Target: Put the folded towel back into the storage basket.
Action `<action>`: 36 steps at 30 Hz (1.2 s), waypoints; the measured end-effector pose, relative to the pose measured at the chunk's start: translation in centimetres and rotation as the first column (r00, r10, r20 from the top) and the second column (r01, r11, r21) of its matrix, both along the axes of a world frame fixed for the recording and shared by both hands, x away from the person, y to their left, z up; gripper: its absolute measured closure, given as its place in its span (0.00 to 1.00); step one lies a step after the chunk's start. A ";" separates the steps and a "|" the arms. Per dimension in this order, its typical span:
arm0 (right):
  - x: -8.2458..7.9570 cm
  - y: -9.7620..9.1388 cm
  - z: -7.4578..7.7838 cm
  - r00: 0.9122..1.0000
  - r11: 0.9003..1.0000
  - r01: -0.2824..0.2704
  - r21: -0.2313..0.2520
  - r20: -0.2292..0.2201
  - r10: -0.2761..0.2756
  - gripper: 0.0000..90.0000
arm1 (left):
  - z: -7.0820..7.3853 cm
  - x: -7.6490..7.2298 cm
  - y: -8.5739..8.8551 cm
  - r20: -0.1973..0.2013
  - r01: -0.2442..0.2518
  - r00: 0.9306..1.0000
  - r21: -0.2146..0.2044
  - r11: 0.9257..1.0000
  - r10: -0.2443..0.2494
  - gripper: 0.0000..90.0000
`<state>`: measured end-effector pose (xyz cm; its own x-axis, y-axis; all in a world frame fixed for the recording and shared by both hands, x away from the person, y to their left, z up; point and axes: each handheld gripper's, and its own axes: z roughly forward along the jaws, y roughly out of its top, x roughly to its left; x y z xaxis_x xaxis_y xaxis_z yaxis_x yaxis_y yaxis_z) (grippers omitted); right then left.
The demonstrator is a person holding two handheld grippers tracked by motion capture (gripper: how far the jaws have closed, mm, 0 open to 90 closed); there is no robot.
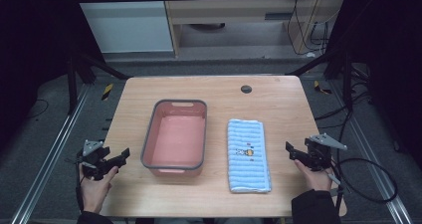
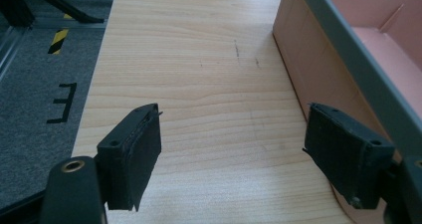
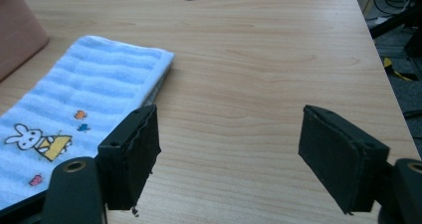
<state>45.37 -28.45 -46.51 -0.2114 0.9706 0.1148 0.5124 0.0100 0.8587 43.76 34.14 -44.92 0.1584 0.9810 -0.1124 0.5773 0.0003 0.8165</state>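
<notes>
While hands rest at table edges | left gripper jaws released | right gripper jaws released

We see a folded towel lying flat on the bench, right of centre, its long side running from near to far. It is light blue with paler ribbed stripes, and a small printed rabbit with orange marks sits near its middle. Its near end reaches close to the bench's near edge. Just to its left, apart from it, stands a rectangular basin, pink inside with a grey rim and rounded corners. It sits upright and open at the middle of the bench, with nothing in it.
</notes>
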 end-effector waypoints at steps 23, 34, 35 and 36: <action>-0.5 0.8 2.8 0.996 0.998 -0.058 0.030 0.071 0.055 0.37 | 3.3 -1.3 -0.6 0.094 0.038 0.995 -0.051 0.998 -0.034 0.34; -0.1 0.6 4.6 0.993 0.997 -0.071 0.041 0.097 0.067 0.39 | 4.9 -1.2 -1.7 0.130 0.063 0.990 -0.049 0.997 -0.056 0.34; 0.0 0.6 4.9 0.992 0.996 -0.075 0.046 0.105 0.070 0.39 | 5.0 -1.2 -1.8 0.131 0.065 0.990 -0.048 0.997 -0.058 0.33; 0.0 0.7 5.1 0.992 0.996 -0.077 0.047 0.108 0.072 0.39 | 5.1 -1.2 -2.0 0.136 0.069 0.989 -0.045 0.997 -0.062 0.33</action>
